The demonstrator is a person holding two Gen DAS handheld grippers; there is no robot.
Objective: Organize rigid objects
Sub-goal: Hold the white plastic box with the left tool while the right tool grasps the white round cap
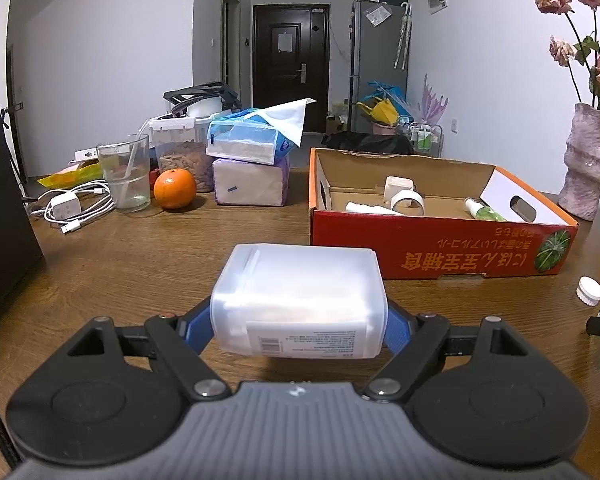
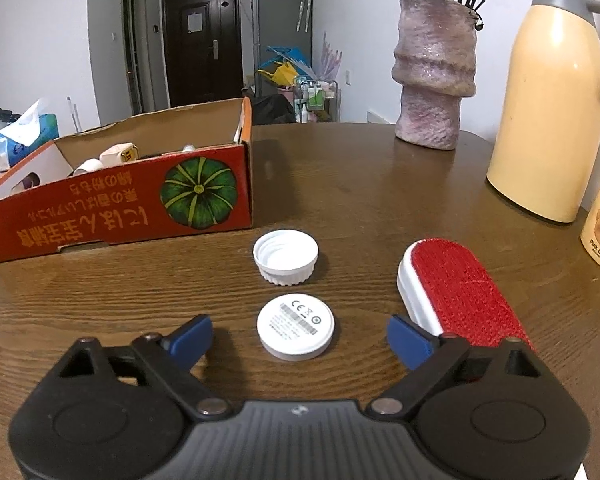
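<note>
Two claws were busy: the left claw [image 1: 299, 326] clamped a translucent tub [image 1: 299, 302] short of the box [image 1: 440, 248]; the right claw [image 2: 300, 338] gaped around a white puck [image 2: 295, 326] (flat, slippery) mid-tabletop [image 2: 380, 200], so closing high could squirt it away.

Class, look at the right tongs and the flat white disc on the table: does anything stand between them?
Nothing visible does. The white disc lies on bare table between the open right tongs; the red lint brush sits outside them.

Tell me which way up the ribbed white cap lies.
Upside down: the cap rests open side up, its inner threads showing.
</note>
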